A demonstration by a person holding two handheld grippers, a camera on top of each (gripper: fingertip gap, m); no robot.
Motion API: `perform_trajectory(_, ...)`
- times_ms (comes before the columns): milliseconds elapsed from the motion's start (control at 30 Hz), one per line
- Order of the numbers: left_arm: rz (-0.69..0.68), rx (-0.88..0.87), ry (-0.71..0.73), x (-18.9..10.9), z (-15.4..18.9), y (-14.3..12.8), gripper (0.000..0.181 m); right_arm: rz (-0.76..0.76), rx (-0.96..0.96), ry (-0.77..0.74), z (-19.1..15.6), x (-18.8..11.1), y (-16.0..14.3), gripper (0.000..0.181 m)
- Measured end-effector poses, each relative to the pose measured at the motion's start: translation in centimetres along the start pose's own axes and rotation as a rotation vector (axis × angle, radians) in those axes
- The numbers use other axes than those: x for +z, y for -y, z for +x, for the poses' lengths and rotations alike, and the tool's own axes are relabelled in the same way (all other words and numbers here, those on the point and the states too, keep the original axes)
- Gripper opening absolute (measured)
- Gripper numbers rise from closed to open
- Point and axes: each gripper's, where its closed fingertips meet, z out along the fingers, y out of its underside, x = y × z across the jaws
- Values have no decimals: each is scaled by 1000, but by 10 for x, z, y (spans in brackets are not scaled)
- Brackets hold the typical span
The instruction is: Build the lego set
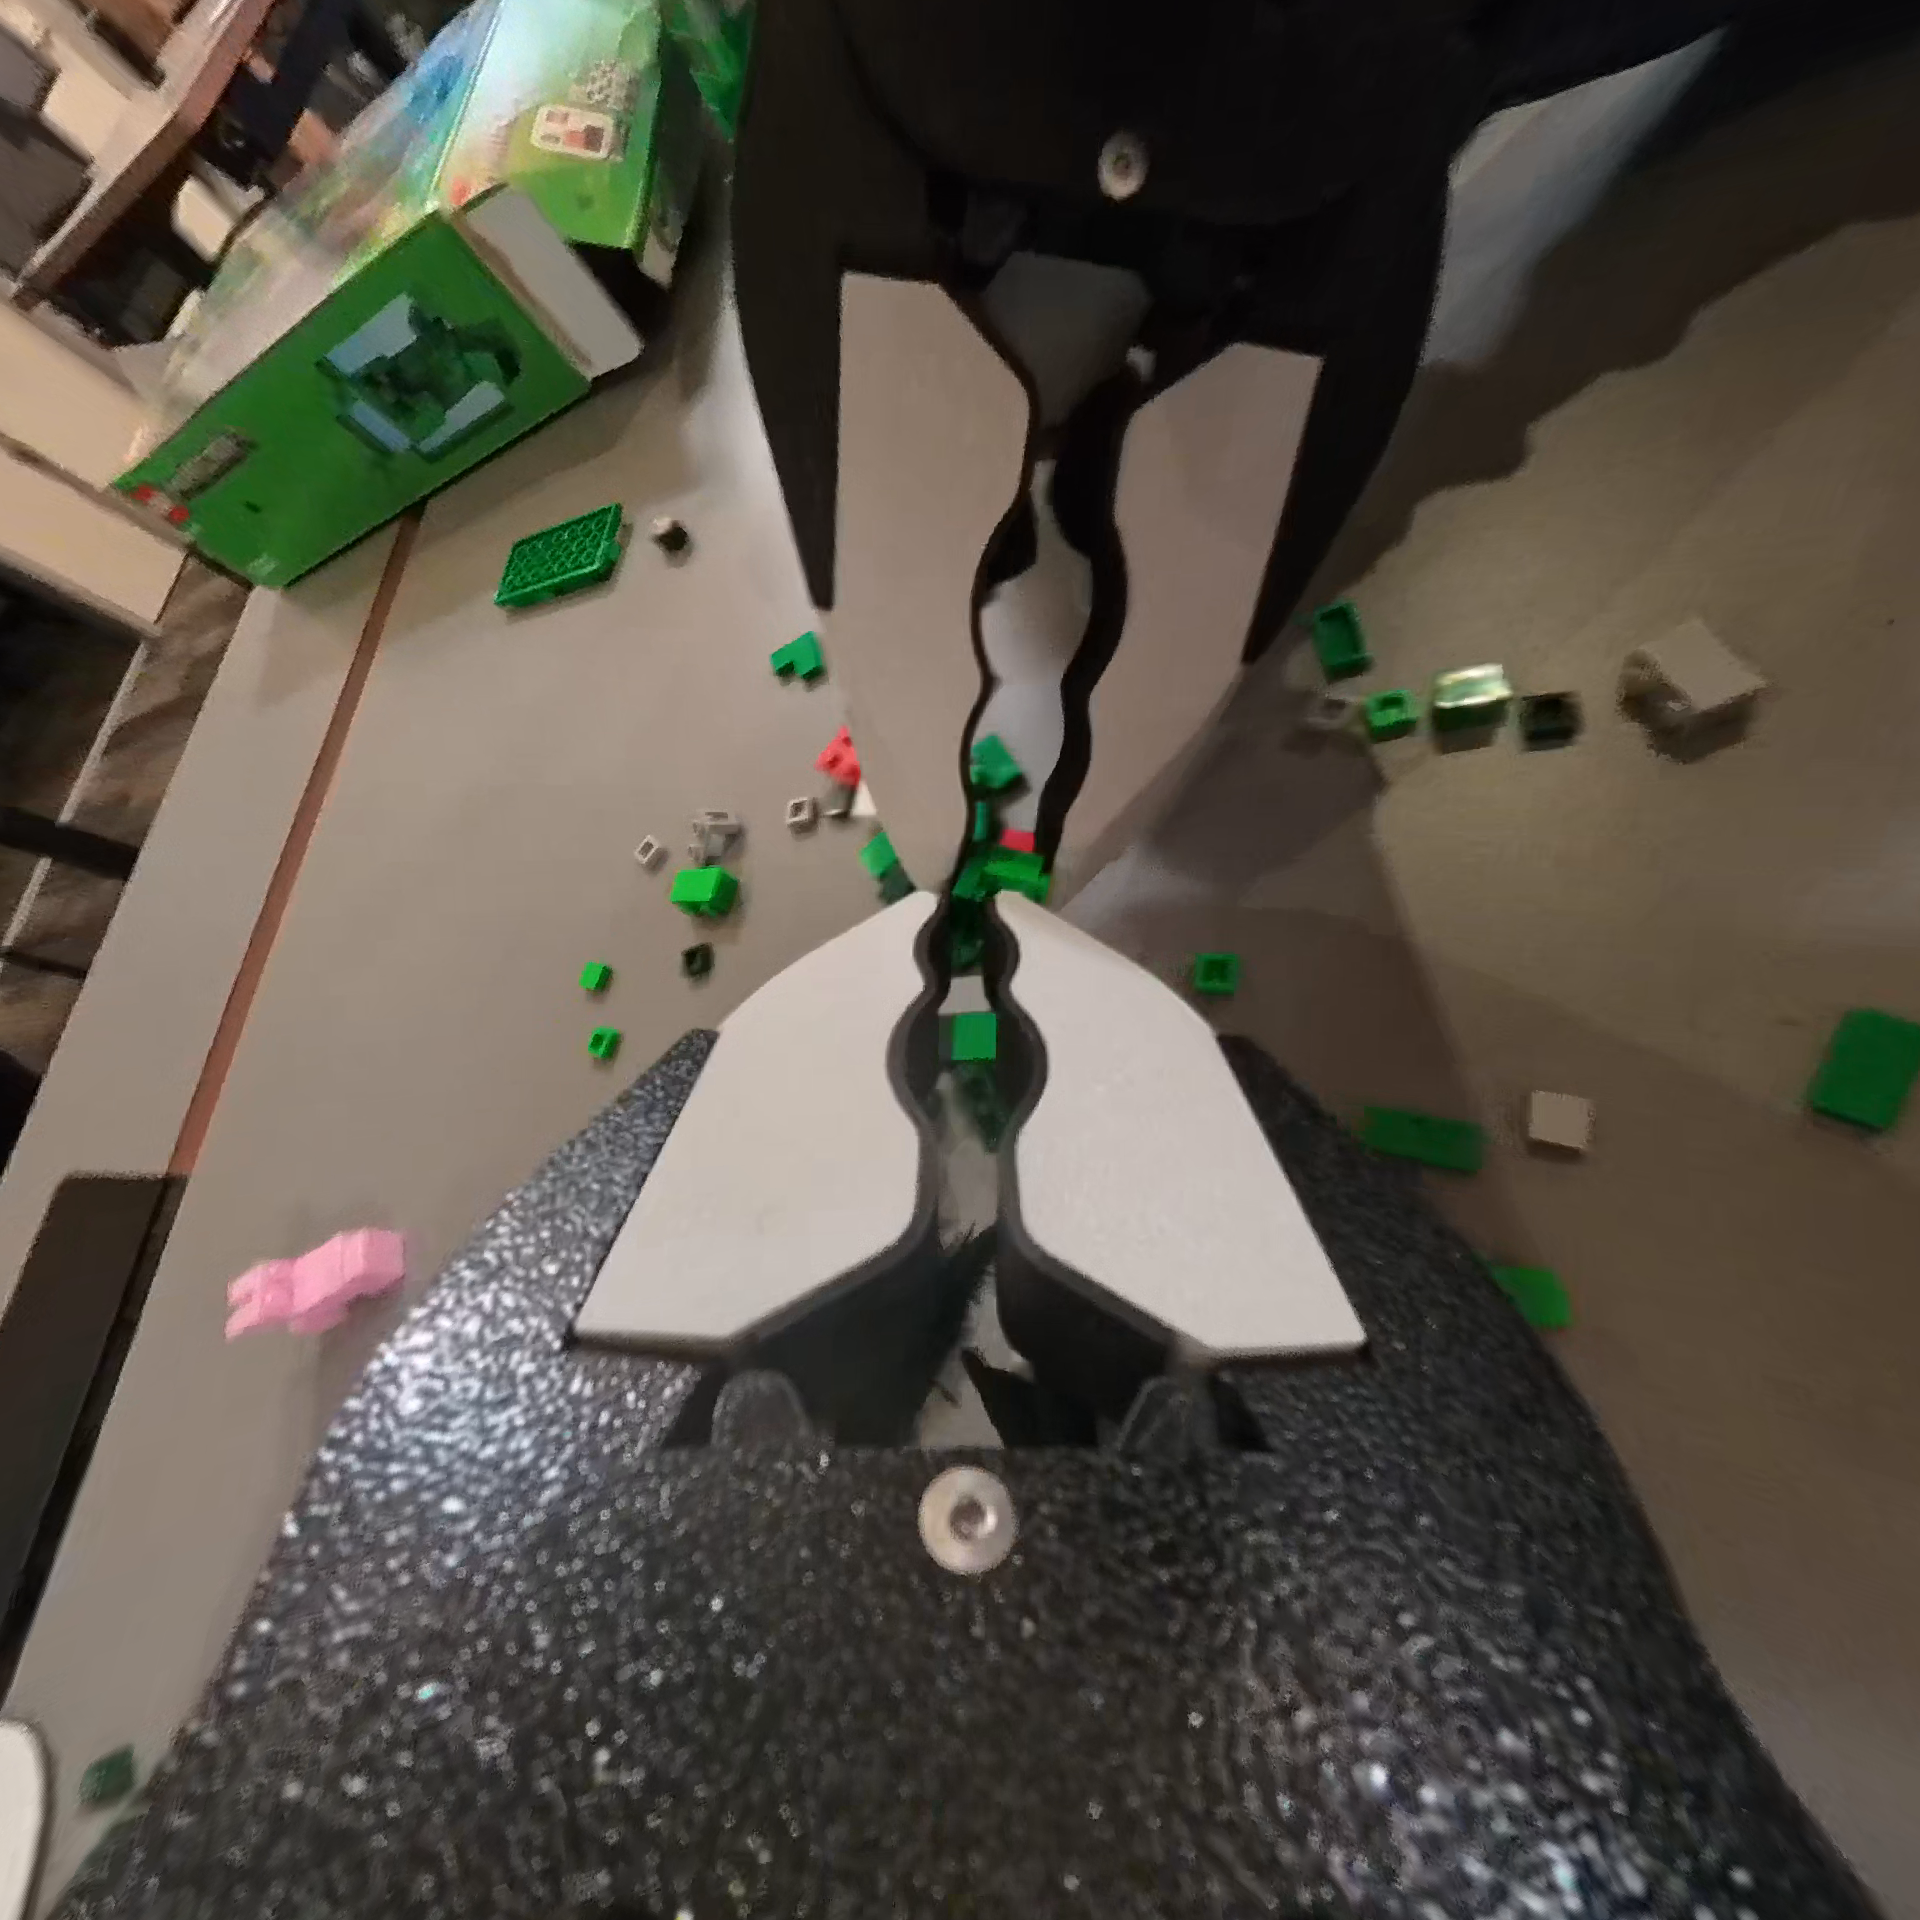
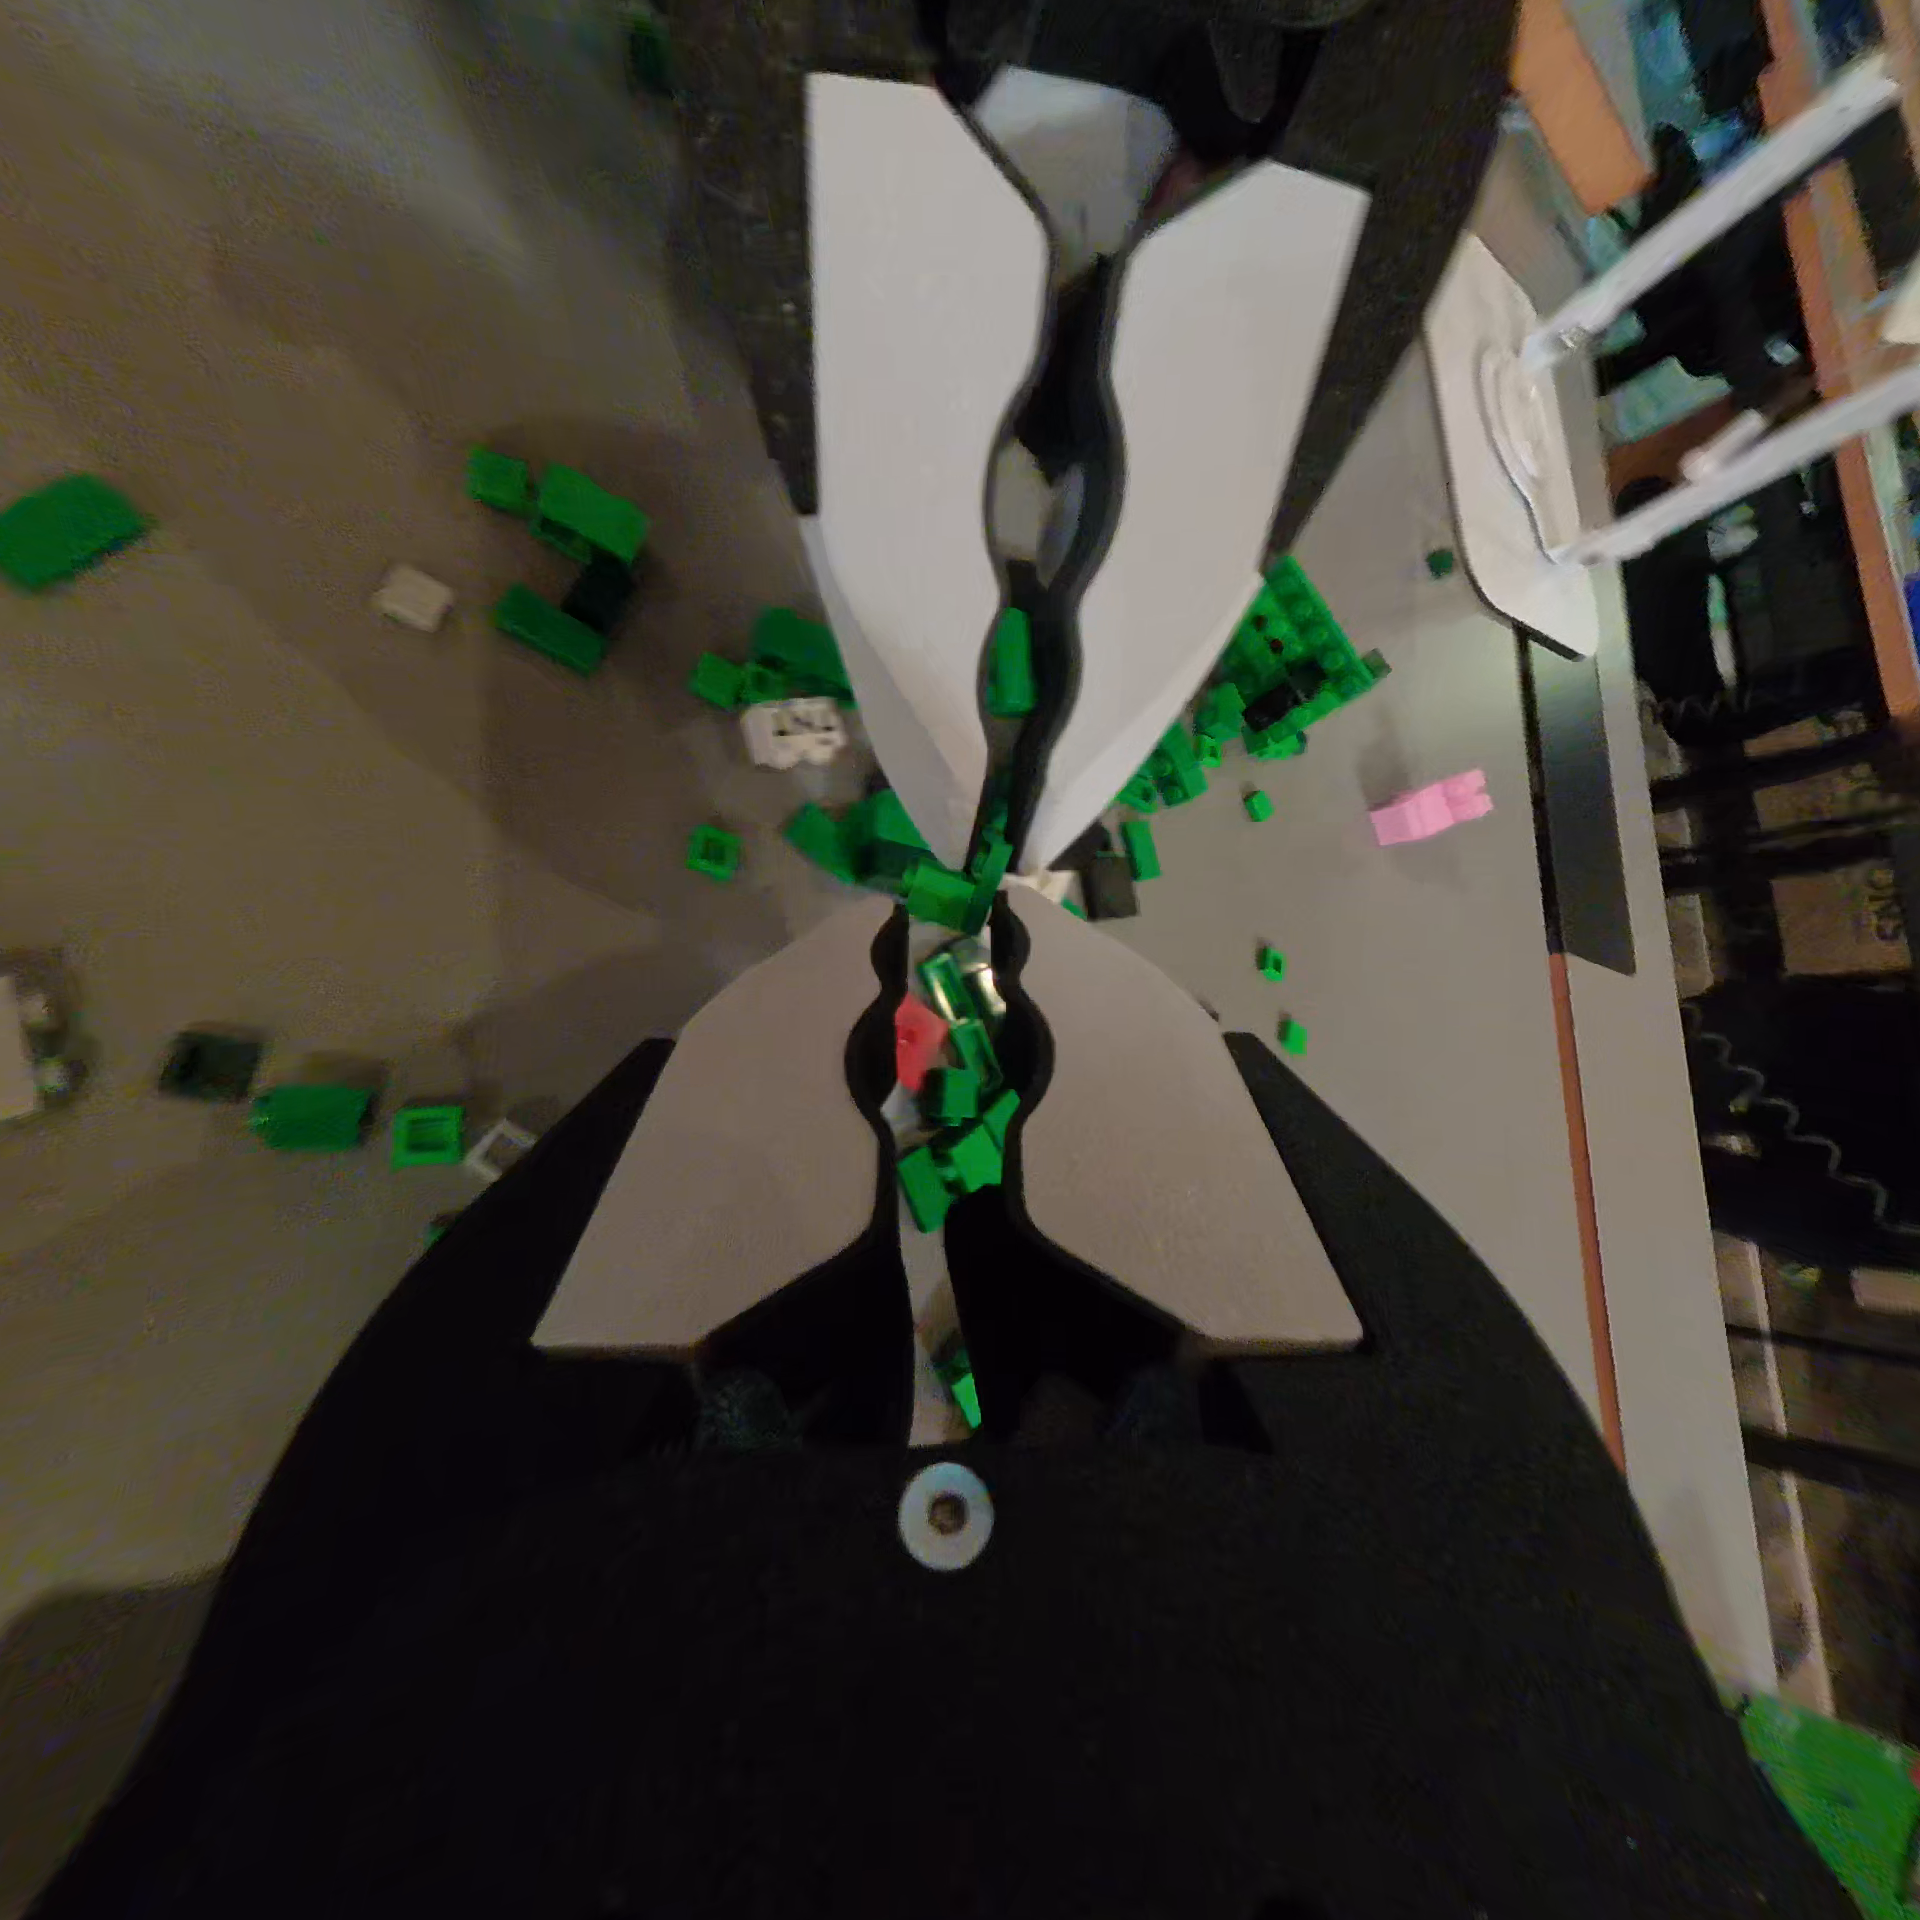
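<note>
1. Little is judged built: a small green stud-topped assembly (image 2: pixel 1288 665) is seen, with most green bricks (image 2: pixel 582 520) scattered loose around it.
2. The left gripper (image 1: pixel 971 920) and right gripper (image 2: pixel 951 914) meet tip to tip above that pile, jaws nearly together; whether a brick is clamped cannot be told.
3. The grey tabletop (image 1: pixel 499 748) carries a green box (image 1: pixel 364 416) beyond the pile; dim furniture is seen behind.

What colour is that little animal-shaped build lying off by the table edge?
Pink. The animal-shaped build shows best in the right wrist view.
</note>
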Motion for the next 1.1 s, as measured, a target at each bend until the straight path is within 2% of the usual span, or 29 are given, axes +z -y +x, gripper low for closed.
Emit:
perform_trajectory(33,-3,-20,39,-1,-7,-1,4,2,48,-36,7,0,-1,14)
perform_trajectory(100,4,-83,104,-3,-19,0,4,29,195,-61,17,-1,-2,18)
perform_trajectory(200,40,-186,215,-10,-39,1,3,81,442,-12,24,-2,2,19)
perform_trajectory(300,92,-279,255,-17,-50,4,4,165,617,8,31,-4,10,20)
perform_trajectory(467,113,-271,251,-18,-49,6,3,269,834,42,42,-10,16,23)
perform_trajectory(600,97,-228,245,-13,-43,10,3,276,893,40,46,-11,14,23)
perform_trajectory(800,101,-258,208,-12,-39,14,3,220,782,8,42,-10,12,11)
perform_trajectory(1100,-40,-153,14,-5,-12,-5,4,-19,94,-118,22,-2,4,10)
